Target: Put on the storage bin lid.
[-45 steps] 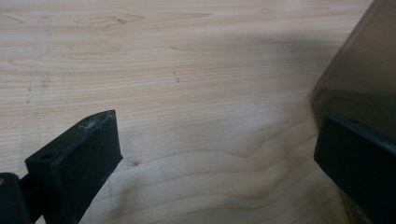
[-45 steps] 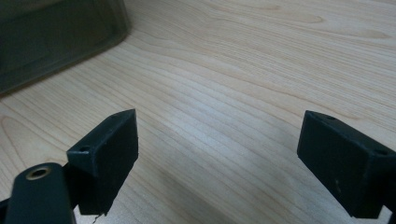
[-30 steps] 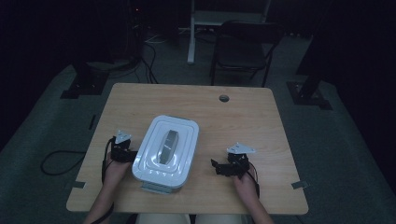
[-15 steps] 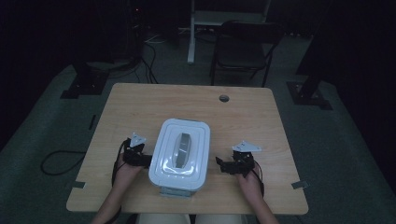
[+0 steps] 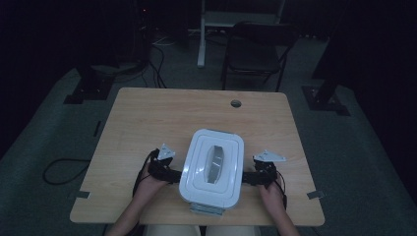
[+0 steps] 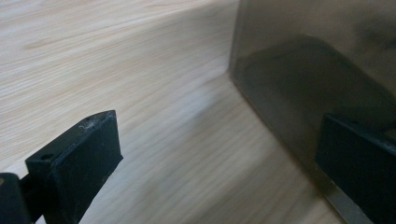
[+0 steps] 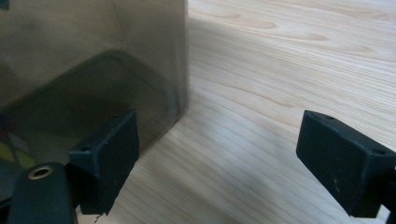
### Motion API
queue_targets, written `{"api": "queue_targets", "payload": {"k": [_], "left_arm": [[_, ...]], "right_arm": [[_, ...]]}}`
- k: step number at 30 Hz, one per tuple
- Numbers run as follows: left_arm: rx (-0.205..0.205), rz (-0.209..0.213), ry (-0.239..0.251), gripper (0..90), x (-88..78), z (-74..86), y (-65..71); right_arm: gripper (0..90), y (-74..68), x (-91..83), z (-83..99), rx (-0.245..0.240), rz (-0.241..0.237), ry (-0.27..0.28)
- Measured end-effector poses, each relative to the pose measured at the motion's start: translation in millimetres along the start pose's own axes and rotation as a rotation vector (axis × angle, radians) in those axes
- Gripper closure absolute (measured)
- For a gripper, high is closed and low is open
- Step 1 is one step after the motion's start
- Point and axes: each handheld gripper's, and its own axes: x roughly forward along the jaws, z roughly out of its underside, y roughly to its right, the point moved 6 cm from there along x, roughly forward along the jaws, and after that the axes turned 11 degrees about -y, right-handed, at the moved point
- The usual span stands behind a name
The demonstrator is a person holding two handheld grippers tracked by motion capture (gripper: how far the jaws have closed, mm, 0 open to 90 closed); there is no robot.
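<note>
The lidded plastic box (image 5: 212, 167) stands near the front edge of the table (image 5: 147, 118), about midway along it. The left gripper (image 5: 169, 174) and the right gripper (image 5: 250, 178) press its two sides, both spread wide and holding nothing. The box looks stiff, light and slippery (smooth walls), so squeezing it low on both sides seems best. Its contents are hard to make out.

Container (image 5: 212, 169) contents too murky

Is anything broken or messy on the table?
Nothing stands out. The white-lidded box sits flat on the wooden table, lid on, with an open hand-held gripper at each side: left, right. No spill shows.
</note>
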Motion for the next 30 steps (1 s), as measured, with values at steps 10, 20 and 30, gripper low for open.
{"api": "queue_targets", "payload": {"k": [10,20,30], "left_arm": [[0.041,0.0,-0.017,1.3,12.4,-14.0,15.8],[0.067,-0.044,-0.061,1.4,28.8,-32.0,10.9],[0.064,-0.122,-0.08,1.5,44.5,-56.2,-11.4]], "right_arm": [[15.2,18.5,-1.2,-3.5,0.031,0.05,0.003],[15.7,32.7,-0.1,-4.5,0.052,0.038,-0.005],[17.4,38.6,9.1,-18.1,0.047,0.054,-0.023]]}}
